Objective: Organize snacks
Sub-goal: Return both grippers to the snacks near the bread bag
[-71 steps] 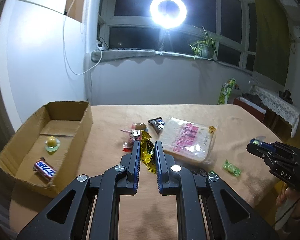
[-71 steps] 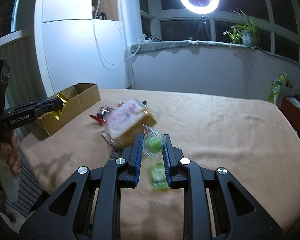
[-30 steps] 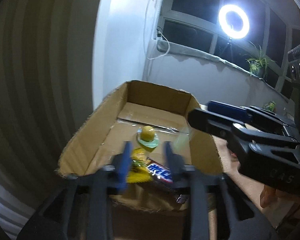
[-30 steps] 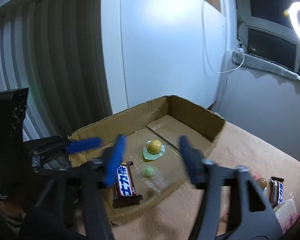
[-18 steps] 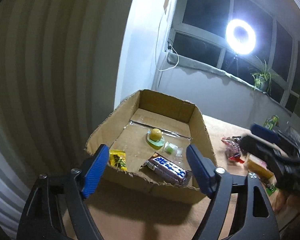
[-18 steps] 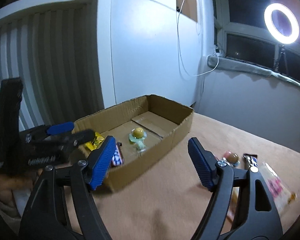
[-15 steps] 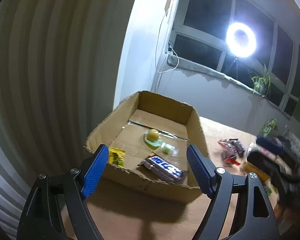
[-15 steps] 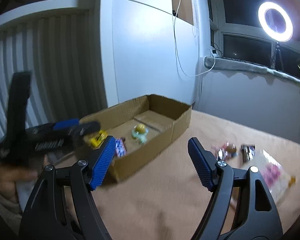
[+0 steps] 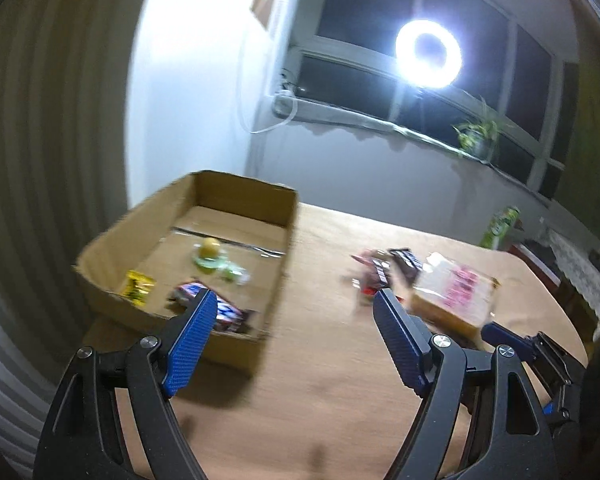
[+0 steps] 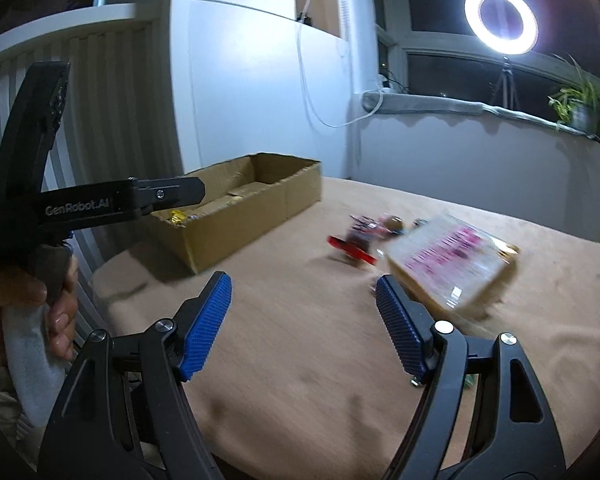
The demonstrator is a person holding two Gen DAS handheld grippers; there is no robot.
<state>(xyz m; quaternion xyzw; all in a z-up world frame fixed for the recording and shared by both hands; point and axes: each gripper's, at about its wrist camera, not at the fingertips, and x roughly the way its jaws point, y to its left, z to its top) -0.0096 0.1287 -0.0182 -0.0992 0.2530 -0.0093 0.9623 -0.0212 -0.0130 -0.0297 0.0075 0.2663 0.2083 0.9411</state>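
A cardboard box (image 9: 244,200) stands at the table's left end. In it lie a yellow packet (image 9: 139,286), a chocolate bar (image 9: 224,312), a yellow jelly cup (image 9: 209,254) and a green candy (image 9: 234,274). My left gripper (image 9: 294,300) hovers open and empty near the box's right front corner. My right gripper (image 10: 303,284) is open and empty over bare tablecloth. Beyond it lie a bread pack (image 10: 452,264) and a small pile of wrapped snacks (image 10: 360,236). In the right wrist view, the left gripper's fingers (image 10: 168,194) reach in from the left, held by a hand (image 10: 32,296).
The table wears a tan cloth (image 9: 320,380), and its left edge runs close to a ribbed wall panel (image 10: 100,120). A green bag (image 9: 500,226) stands at the table's far right. A ring light (image 9: 428,54) and a potted plant (image 10: 576,108) stand by the window.
Both grippers opened over the box, leaving the yellow packet and green candy inside. They then drew back and swung right, so the loose snacks on the table came into view.
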